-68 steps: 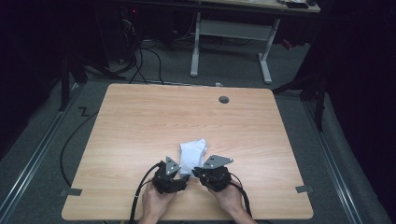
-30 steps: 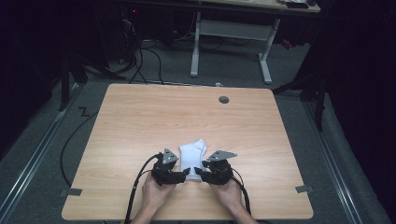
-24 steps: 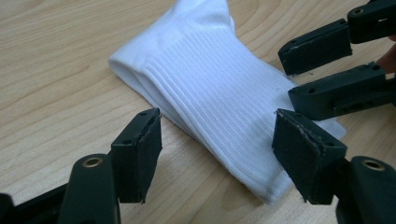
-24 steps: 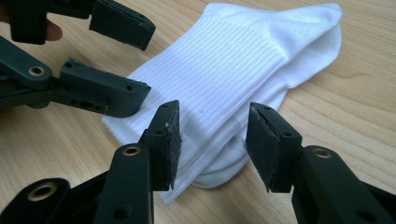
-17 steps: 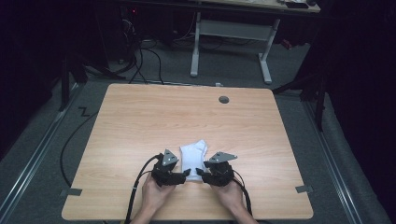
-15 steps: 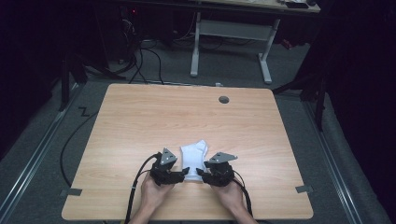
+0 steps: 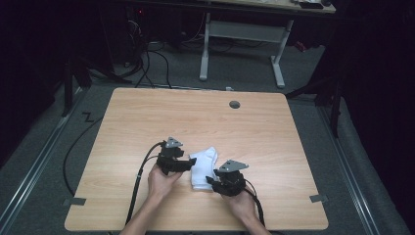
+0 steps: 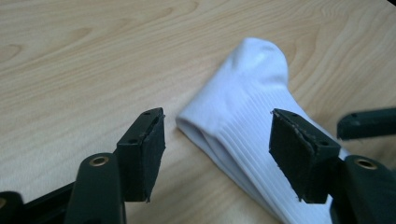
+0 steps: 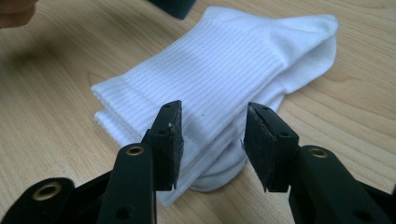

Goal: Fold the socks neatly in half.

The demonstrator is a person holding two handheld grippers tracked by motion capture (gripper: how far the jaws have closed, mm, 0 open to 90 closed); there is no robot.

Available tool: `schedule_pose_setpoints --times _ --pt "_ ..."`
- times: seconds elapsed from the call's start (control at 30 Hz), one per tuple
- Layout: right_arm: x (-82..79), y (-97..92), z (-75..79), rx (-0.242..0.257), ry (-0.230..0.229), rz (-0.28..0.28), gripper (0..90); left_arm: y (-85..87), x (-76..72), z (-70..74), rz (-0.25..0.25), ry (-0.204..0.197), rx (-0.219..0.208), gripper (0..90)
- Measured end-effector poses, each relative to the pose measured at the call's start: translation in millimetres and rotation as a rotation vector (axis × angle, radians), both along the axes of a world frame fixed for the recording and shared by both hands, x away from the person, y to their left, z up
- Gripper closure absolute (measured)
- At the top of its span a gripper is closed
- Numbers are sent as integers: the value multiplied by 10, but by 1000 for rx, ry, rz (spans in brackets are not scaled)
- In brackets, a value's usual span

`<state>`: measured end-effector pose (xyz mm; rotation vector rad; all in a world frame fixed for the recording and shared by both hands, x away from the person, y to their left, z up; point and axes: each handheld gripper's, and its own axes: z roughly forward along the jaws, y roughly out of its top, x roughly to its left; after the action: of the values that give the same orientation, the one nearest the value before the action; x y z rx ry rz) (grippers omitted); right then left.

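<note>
A white ribbed sock (image 7: 203,169) lies folded flat on the wooden table (image 7: 147,122), near its front edge. My left gripper (image 7: 190,164) sits at the sock's left side. In the left gripper view its jaws (image 8: 217,135) stand wide apart astride the cuff (image 8: 247,93); they have just been closing slightly and do not press it. My right gripper (image 7: 211,181) is at the sock's front right. Its jaws (image 9: 212,123) straddle the folded sock (image 9: 224,70) with a gap at each pad, and have just been closing.
A round cable hole (image 7: 234,104) sits near the table's far edge. Black cables trail from both grippers off the front edge. Beyond the table stand white desk legs (image 7: 279,63) and loose cables on a grey floor.
My left gripper has moved away from the person, farther up the sock's left side. The right gripper has stayed put. The sock lies slightly flatter.
</note>
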<state>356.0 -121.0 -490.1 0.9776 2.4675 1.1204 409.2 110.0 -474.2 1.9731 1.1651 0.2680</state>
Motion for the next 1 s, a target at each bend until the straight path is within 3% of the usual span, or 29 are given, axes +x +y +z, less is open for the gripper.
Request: schedule_pose_setpoints --times 0.1,0.17,0.3,0.43,0.57,0.87,1.0 --pt "-1 1 2 -5 -3 7 594 -36 123 -11 -11 25 -2 393" --pt "-1 3 -1 -4 -2 8 607 -75 239 -51 -19 65 -11 426" --pt "-13 13 2 -14 -10 9 611 -107 280 -96 -27 75 -10 446" --pt "-6 10 0 -16 -8 10 612 -95 317 -172 -44 114 7 459" --pt "5 13 -8 -24 -12 7 612 -102 318 -182 -60 101 2 499" --pt "13 16 -15 -30 -15 7 616 -117 322 -182 -88 82 39 633" --pt "16 17 -17 -29 -16 8 618 -106 326 -187 -98 87 26 678"
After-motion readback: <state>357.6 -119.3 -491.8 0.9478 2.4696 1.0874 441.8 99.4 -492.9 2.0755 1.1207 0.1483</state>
